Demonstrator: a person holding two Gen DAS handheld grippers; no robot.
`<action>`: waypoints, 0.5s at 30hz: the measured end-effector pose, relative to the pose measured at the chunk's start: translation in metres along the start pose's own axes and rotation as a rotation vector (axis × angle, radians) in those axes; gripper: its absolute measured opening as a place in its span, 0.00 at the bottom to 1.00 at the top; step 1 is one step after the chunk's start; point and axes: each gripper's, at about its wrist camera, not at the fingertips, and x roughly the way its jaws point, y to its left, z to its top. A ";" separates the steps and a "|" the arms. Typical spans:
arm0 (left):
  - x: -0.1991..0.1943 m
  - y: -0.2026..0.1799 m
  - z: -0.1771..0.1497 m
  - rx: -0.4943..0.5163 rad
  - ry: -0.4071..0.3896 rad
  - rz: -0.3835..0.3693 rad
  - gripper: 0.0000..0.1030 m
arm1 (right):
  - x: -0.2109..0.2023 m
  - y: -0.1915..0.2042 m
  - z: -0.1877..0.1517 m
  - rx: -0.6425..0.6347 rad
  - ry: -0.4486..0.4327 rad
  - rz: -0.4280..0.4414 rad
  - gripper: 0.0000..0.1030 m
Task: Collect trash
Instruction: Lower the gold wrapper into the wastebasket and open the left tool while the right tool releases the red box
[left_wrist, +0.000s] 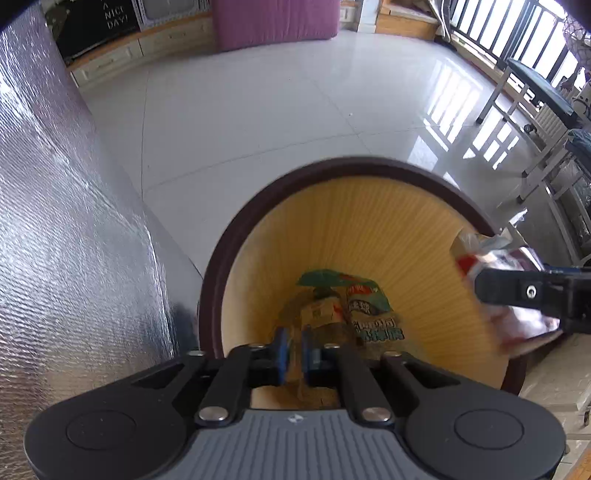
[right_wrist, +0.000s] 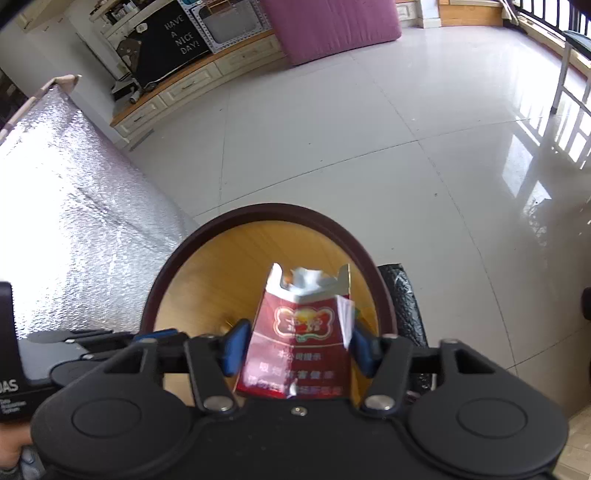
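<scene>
Both over round dark-rimmed yellow bin (left_wrist: 369, 221): left tool (left_wrist: 293, 350) slightly apart, empty; right tool (right_wrist: 295, 347) loosely flanks torn red cigarette pack (right_wrist: 299, 332).

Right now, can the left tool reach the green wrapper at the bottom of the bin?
Probably yes: the left tool points down into the open bin, and nothing lies over the green wrapper. The right tool stays aside.

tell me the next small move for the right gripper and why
Probably open the right gripper wider: the red cigarette pack sits between its jaws directly over the bin, where other wrappers already lie, so it should drop in.
</scene>
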 end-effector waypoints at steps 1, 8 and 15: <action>0.002 -0.001 -0.002 0.002 0.007 -0.004 0.19 | 0.001 -0.002 -0.001 0.004 0.000 -0.012 0.64; 0.006 -0.007 -0.007 0.020 0.027 -0.009 0.19 | -0.003 -0.007 -0.008 -0.009 0.014 -0.014 0.65; 0.000 -0.008 -0.012 0.011 0.043 -0.009 0.40 | -0.006 -0.008 -0.009 -0.036 0.038 -0.006 0.65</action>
